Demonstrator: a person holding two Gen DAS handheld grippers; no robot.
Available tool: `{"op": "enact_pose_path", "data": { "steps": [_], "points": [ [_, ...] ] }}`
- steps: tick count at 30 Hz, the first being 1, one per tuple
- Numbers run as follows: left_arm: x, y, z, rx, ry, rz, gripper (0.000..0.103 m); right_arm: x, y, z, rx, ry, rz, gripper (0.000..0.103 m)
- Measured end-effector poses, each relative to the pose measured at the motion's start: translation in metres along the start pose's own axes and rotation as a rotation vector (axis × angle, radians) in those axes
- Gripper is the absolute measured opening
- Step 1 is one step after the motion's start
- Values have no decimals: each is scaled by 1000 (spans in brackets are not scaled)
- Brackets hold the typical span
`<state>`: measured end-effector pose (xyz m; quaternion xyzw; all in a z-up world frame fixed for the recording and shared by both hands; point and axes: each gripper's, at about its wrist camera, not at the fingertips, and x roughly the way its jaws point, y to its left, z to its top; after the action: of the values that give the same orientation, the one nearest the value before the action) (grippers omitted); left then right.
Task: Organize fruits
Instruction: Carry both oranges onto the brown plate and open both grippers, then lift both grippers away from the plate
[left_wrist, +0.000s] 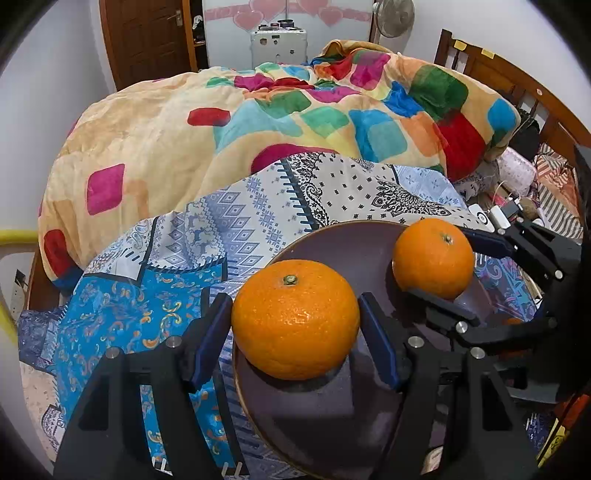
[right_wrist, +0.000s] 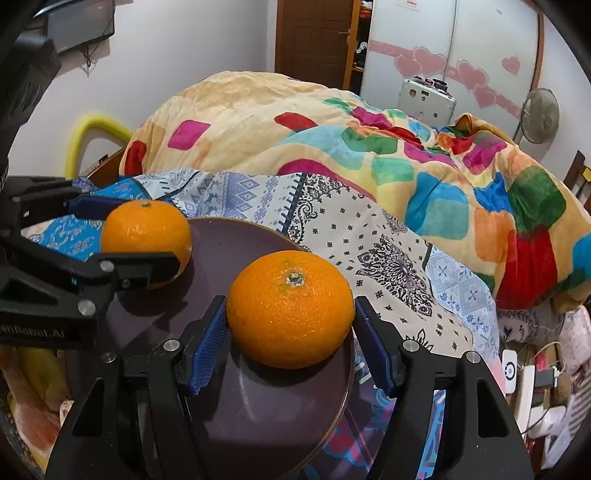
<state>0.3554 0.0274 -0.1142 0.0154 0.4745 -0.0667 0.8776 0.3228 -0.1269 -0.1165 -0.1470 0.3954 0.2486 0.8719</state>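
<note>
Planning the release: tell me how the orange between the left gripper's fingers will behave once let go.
The orange is round, so it may roll. It sits near the rim of the plate, so it could roll off. Its peel looks firm and dimpled, probably not slippery.

Close wrist views, both sharing plate (left_wrist: 332, 236)

The left gripper (left_wrist: 295, 332) brackets a large orange (left_wrist: 295, 319) on the dark plate (left_wrist: 332, 417) — both blue fingers (left_wrist: 207, 339) sit just beside the peel. A second orange (left_wrist: 433, 257) sits between the right gripper's (left_wrist: 460, 269) fingers.
</note>
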Motion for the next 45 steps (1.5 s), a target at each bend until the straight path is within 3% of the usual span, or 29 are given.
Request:
{"op": "enact_pose_path", "data": {
  "steps": [7, 10, 17, 24, 34, 41, 45],
  "points": [
    [-11, -1, -3, -13, -18, -18, 73, -9, 3, -6, -17, 0, -5, 65],
    [-27, -5, -4, 4, -68, 15, 80, -20, 2, -7, -8, -22, 4, 66],
    [-72, -7, -19, 14, -139, 53, 81, -58, 3, -12, 0, -88, -8, 67],
    [-110, -3, -57, 18, -182, 122, 81, -99, 13, -31, -13, -148, -28, 70],
    [-131, 17, -133, -18, -152, 180, 84, -130, 37, -74, -19, -173, -22, 76],
    [-122, 29, -187, -43, -104, 216, 84, -120, 51, -104, -20, -139, -26, 76],
    [-114, 27, -202, -26, -73, 206, 84, -108, 56, -114, -23, -105, -25, 76]
  ]
}}
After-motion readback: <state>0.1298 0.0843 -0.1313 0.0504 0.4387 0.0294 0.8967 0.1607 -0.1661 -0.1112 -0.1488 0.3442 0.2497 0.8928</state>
